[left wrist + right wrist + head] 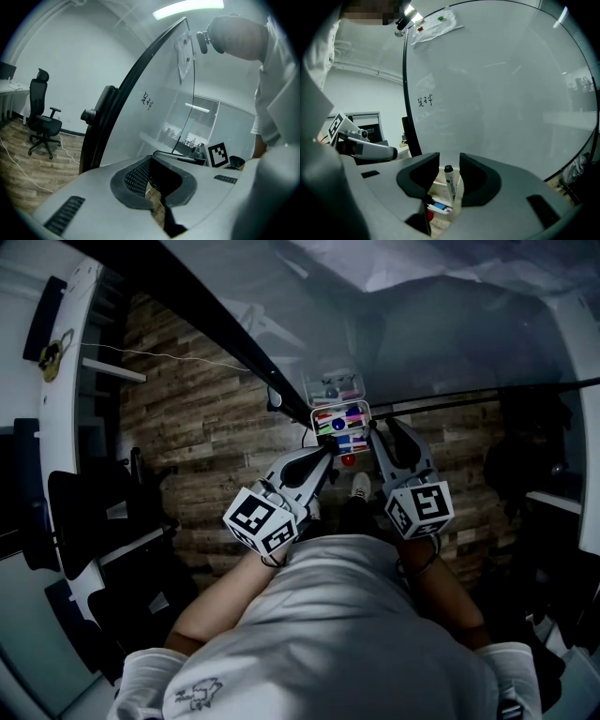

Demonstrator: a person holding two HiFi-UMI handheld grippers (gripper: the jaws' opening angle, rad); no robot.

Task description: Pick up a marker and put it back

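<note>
A white marker with a black cap point(450, 183) stands upright between the jaws of my right gripper point(449, 171), with a thin gap on each side, so the pads do not press it. It rises from the marker tray point(436, 188), which holds several coloured markers point(339, 417) at the foot of the glass whiteboard point(501, 98). In the head view the right gripper point(382, 439) reaches to the tray's right side. My left gripper point(327, 456) points at the tray's lower left, its fingers drawn together with nothing between them. The left gripper view shows only a narrow slit between its jaws point(151, 177).
A second, clear tray point(333, 388) sits above the marker tray. A sheet of paper point(436, 22) and a short scribble point(424, 100) are on the board. An office chair point(42, 123) stands on the wooden floor to the left. A black frame post point(101, 126) edges the glass.
</note>
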